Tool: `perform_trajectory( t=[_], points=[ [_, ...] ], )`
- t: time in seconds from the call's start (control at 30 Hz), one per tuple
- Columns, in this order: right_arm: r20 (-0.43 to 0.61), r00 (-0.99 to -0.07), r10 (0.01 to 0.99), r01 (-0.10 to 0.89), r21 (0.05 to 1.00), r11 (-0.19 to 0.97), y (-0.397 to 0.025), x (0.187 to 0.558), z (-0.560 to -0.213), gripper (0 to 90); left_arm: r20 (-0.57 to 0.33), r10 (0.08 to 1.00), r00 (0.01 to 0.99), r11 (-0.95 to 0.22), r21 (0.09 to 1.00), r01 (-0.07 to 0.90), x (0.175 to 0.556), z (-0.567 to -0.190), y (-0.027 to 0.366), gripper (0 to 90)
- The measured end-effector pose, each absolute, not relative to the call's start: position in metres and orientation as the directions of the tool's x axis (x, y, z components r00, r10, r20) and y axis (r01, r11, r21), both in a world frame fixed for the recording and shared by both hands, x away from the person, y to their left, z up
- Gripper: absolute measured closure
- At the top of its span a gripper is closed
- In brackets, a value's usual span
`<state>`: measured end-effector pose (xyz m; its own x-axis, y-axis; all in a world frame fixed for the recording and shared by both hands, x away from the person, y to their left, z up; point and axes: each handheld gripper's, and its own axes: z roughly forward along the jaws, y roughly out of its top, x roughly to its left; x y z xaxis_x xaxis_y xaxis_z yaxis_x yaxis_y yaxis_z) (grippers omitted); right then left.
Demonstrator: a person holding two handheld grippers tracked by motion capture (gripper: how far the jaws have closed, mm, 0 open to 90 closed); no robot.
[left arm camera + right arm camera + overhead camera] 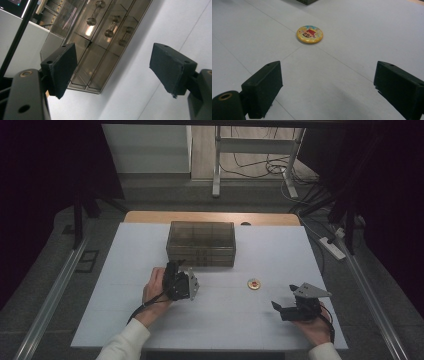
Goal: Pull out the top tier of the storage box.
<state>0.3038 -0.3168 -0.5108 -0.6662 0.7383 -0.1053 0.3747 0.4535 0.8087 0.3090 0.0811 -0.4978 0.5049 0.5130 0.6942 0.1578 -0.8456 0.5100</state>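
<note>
**Mia:** What is the biggest thing the tongs are near?

**Ben:** The table (pixel 125 320). It is wearing a flat white cover with thin lines, and it is lying under both tongs. Past it, the room is looking dark, with a grey floor and cables far ahead of the tongs.

**Mia:** And next biggest?

**Ben:** The see-through brown box (pixel 201 243) with little drawers and round knobs. It is sitting just ahead of the left tongs (pixel 176 268). Those tongs are pointing at its front with their jaws spread wide, holding nothing.

**Mia:** What are the right tongs (pixel 283 297) doing?

**Ben:** They are hanging low over the table, also spread wide and empty. The small yellow badge (pixel 309 34) is lying flat ahead of them, a little to the left tongs' side, not touching them.

**Mia:** What could go wrong?

**Ben:** I am thinking the badge is so flat and thin that the jaws may be sliding over it, or pushing it away across the smooth cover. That would happen if they are coming down too high or squeezing from one side first.

**Mia:** And the box?

**Ben:** A knob is tiny. If the left tongs are pulling crooked, the whole box may be sliding instead of a drawer opening.
</note>
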Motion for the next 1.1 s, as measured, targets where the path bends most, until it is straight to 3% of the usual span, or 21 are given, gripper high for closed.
perform_trajectory(
  t=[1.1],
  points=[
    [-0.105, -0.666, 0.739, 0.376, 0.807, 0.454, -0.317, 0.304, -0.511, 8.1, 0.724, 0.504, 0.470, -0.853, 0.503, 0.138, 0.322, -0.498, 0.072, 24.1]
  ],
)
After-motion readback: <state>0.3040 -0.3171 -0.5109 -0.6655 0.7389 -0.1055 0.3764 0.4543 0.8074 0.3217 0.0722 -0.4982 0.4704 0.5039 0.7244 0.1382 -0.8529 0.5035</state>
